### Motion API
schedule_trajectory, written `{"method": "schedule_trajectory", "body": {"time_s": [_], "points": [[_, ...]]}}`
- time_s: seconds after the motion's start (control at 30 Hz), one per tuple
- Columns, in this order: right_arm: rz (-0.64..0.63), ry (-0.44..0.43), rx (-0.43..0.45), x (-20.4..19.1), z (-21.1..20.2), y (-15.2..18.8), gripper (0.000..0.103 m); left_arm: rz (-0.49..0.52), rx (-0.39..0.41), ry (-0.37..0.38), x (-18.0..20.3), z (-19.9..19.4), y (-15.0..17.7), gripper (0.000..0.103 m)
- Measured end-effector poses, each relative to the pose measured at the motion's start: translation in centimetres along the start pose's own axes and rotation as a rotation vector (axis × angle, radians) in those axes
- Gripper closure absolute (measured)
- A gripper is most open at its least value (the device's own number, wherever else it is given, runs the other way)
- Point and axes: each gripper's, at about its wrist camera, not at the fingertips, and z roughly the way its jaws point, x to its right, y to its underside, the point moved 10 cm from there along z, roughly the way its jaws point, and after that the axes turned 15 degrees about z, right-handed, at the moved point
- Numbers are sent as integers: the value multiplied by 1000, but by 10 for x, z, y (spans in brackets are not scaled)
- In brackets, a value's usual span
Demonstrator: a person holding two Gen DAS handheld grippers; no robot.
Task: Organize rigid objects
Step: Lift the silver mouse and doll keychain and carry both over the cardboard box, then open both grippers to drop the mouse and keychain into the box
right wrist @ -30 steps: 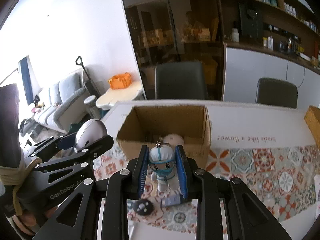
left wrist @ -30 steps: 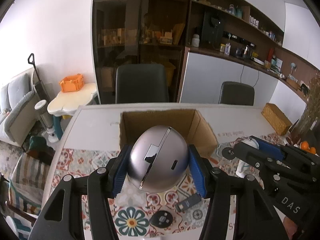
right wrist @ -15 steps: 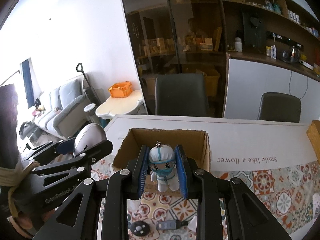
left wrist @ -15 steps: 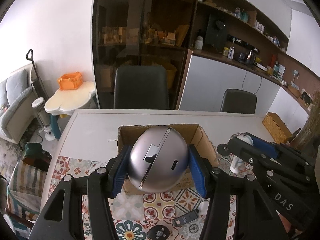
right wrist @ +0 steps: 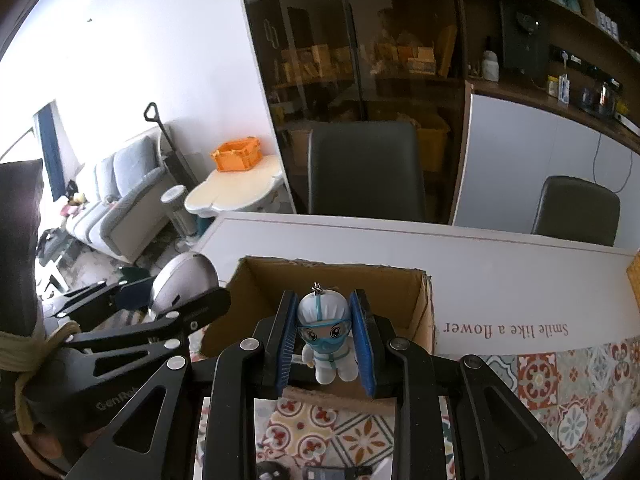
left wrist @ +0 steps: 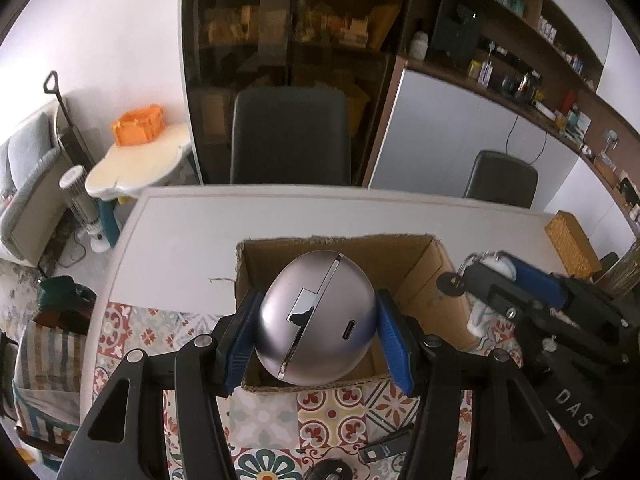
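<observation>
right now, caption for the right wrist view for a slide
Right gripper clamps a small masked figurine at the open cardboard box, while the left gripper alongside holds a silver dome-shaped device.

Left gripper (left wrist: 318, 330) clamps a silver dome (left wrist: 316, 322) above the open cardboard box (left wrist: 424, 276)

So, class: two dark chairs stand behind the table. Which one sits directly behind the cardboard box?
The wider chair in front of the dark glass cabinet; the other chair stands off to the right, before the white cupboard.
</observation>
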Motion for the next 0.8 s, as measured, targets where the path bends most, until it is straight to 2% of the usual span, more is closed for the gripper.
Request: {"method": "schedule_trajectory", "body": {"time_s": [0.2, 0.53, 0.63, 0.77, 0.8], "points": [[6, 30, -25, 8, 20, -4, 76, 19, -96, 10, 0, 30, 8, 47], [40, 47, -105, 21, 45, 10, 76, 72, -173, 46, 9, 57, 14, 46], [48, 55, -122, 27, 51, 12, 76, 80, -187, 27, 7, 59, 15, 40], [49, 59, -137, 28, 56, 13, 76, 54, -188, -53, -8, 53, 19, 36], [49, 59, -137, 28, 56, 13, 76, 42, -189, -73, -13, 52, 20, 31]]}}
